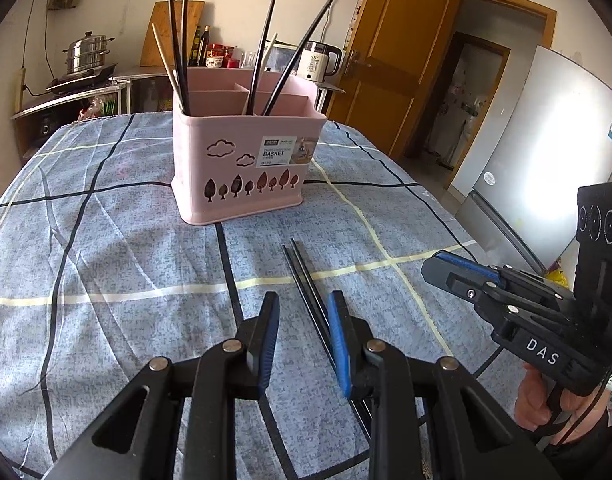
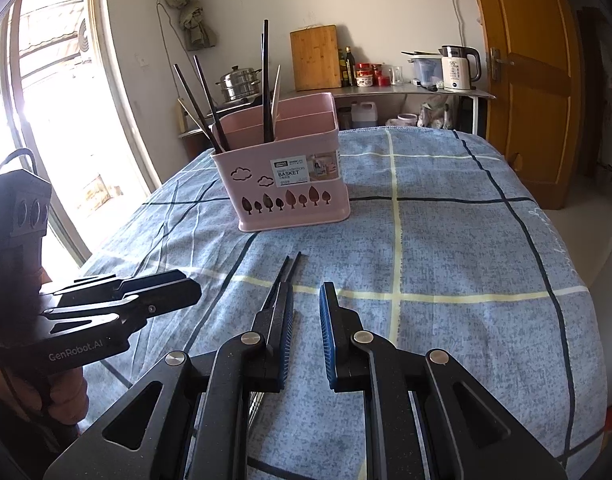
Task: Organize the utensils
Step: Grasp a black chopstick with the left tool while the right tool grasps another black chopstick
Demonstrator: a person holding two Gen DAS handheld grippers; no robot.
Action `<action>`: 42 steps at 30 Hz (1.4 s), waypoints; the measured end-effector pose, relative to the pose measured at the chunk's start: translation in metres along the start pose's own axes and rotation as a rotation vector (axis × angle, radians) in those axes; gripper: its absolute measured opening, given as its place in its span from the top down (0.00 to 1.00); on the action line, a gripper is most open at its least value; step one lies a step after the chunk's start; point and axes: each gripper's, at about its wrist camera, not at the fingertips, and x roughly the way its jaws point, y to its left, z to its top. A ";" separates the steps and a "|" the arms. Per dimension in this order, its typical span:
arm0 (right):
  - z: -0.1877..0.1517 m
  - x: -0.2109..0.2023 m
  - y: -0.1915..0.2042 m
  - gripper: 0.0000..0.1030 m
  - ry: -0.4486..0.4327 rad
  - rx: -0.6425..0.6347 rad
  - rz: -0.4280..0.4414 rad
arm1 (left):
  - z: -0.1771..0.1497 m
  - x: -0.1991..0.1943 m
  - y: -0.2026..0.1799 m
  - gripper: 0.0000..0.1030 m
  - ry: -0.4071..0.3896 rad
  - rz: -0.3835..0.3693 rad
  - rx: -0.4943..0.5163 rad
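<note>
A pink utensil basket (image 1: 242,160) stands on the blue checked tablecloth and holds several black and pale chopsticks; it also shows in the right wrist view (image 2: 290,184). A pair of black chopsticks (image 1: 306,280) lies loose on the cloth, running under my left gripper's right finger; the pair shows in the right wrist view (image 2: 286,270) just beyond the left finger. My left gripper (image 1: 304,304) is open and empty above the pair. My right gripper (image 2: 306,296) is open and empty. Each gripper appears in the other's view, the right one (image 1: 457,270) and the left one (image 2: 178,286).
The table (image 2: 465,248) fills the foreground; its right edge drops off toward the floor. Behind it a counter holds a steel pot (image 1: 88,54), a cutting board (image 2: 314,58), bottles and a kettle (image 2: 459,68). A wooden door (image 1: 401,60) and a fridge (image 1: 553,152) stand right.
</note>
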 end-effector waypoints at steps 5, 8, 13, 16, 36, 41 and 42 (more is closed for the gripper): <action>-0.001 0.002 -0.003 0.87 0.003 0.008 -0.003 | 0.001 0.021 -0.003 0.74 0.043 0.011 0.000; -0.002 0.003 -0.006 0.87 0.007 0.013 -0.006 | 0.002 0.033 -0.002 0.74 0.071 0.010 -0.010; -0.002 0.004 -0.008 0.87 0.009 0.019 -0.008 | 0.002 0.049 -0.004 0.74 0.099 0.028 -0.013; -0.003 0.004 -0.009 0.87 0.008 0.020 -0.007 | 0.002 0.056 -0.006 0.74 0.118 0.047 -0.005; -0.004 0.003 -0.009 0.87 0.011 0.027 -0.011 | -0.004 0.068 -0.023 0.89 0.149 0.179 0.113; -0.004 0.005 -0.007 0.87 0.017 0.030 -0.011 | -0.006 0.056 -0.005 0.92 0.154 0.166 0.066; -0.004 0.006 -0.007 0.87 0.019 0.032 -0.009 | -0.007 0.054 -0.001 0.93 0.154 0.177 0.057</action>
